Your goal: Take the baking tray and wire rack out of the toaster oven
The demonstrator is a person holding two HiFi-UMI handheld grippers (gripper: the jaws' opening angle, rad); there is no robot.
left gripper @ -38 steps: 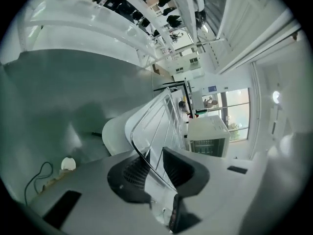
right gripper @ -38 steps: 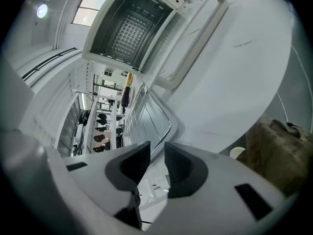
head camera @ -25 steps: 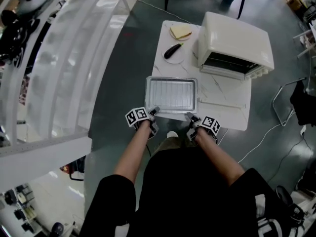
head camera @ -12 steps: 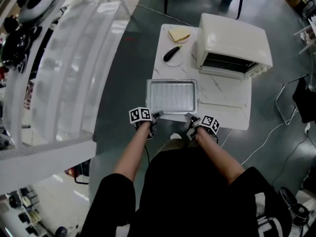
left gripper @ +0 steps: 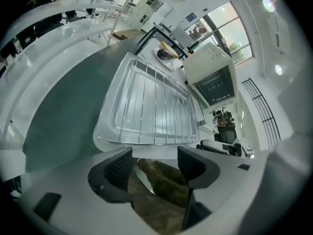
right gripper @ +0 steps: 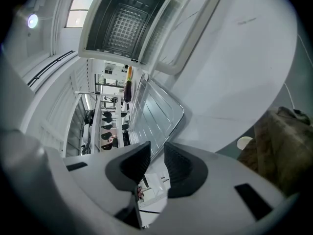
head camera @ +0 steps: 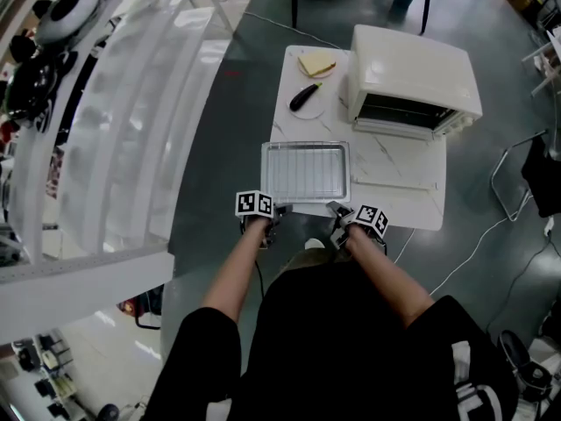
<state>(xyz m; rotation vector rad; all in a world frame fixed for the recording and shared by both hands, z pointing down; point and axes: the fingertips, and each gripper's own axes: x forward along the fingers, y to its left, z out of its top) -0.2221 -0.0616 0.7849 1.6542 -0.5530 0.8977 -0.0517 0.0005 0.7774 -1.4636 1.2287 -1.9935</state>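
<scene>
On the table's [head camera: 394,182] near edge, one tray [head camera: 266,174] bearing one rack [head camera: 307,170] lies near-left of one oven [head camera: 412,68], the right gripper [right gripper: 157,160] clamped on its near-right corner, the left gripper [left gripper: 154,163] with empty jaws that have just been opening wide.

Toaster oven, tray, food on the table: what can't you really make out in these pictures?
- Toaster oven interior: in the head view its own roof hides it; the right gripper view shows a dark cavity, cut off at the picture's top.
- Pale yellow food: too small in the head and left gripper views to name.
- Baking tray, near-right corner: in the head view the right gripper overlaps it.
</scene>
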